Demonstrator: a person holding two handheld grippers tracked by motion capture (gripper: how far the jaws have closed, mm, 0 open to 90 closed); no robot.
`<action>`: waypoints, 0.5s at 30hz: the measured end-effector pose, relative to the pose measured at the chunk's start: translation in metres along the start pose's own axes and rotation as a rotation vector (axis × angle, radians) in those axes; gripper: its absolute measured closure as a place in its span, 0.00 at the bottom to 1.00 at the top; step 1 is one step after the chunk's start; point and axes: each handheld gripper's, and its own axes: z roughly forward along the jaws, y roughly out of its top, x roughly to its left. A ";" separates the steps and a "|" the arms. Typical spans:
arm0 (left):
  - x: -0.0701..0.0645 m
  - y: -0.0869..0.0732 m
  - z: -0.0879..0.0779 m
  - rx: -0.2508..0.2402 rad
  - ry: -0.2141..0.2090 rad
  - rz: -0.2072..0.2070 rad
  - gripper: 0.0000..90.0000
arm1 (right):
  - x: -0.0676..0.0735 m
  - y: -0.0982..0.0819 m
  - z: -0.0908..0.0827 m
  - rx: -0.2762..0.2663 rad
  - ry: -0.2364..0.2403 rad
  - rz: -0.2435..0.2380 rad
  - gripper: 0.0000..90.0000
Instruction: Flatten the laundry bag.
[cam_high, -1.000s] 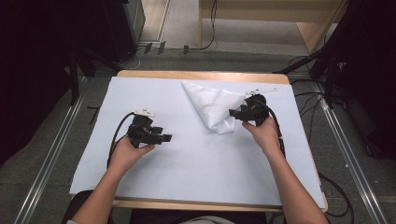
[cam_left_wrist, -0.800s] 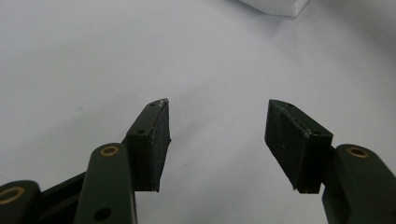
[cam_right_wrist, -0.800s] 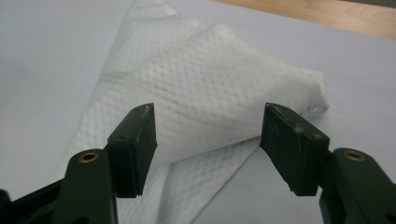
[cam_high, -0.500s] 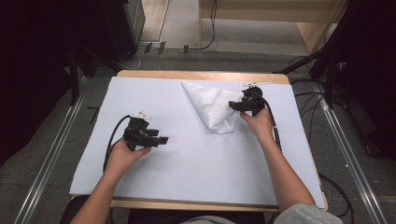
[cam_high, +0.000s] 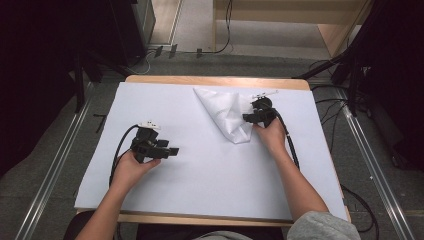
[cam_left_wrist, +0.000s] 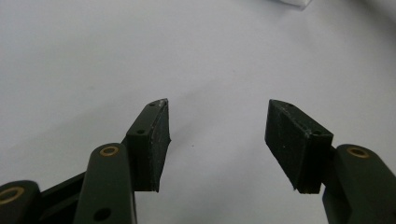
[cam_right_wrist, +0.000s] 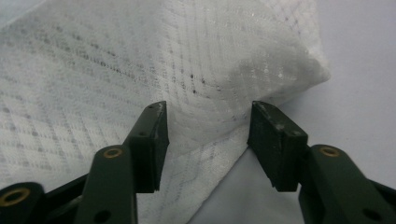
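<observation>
A white quilted cloth (cam_high: 226, 111), folded into a rough triangle, lies at the far middle of the table. My right gripper (cam_high: 246, 118) is at its right edge, low over it. In the right gripper view a raised fold of the cloth (cam_right_wrist: 187, 60) lies between the jaws of that gripper (cam_right_wrist: 208, 140). The jaws have just been closing, and the pads still stand a little apart from the fold. My left gripper (cam_high: 172, 150) hovers open over the bare sheet at the near left, its jaws (cam_left_wrist: 217, 135) wide with nothing between them.
A white sheet (cam_high: 210, 180) covers the wooden table (cam_high: 210, 79). Black cables trail from both grippers toward the near edge. Dark equipment and floor rails stand beyond the table's left and right sides.
My right gripper has moved left and down onto the right edge of the cloth. The left hand has stayed almost where it was.
</observation>
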 end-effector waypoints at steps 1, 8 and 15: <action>0.000 0.000 0.001 0.002 0.000 0.001 0.46 | 0.000 0.000 0.000 -0.003 -0.012 -0.016 0.60; 0.000 0.000 0.001 0.005 0.003 -0.001 0.45 | -0.008 0.003 -0.008 -0.014 0.017 0.041 0.61; -0.001 0.001 0.001 -0.004 -0.008 -0.003 0.45 | -0.030 0.023 -0.030 -0.094 -0.025 0.052 0.46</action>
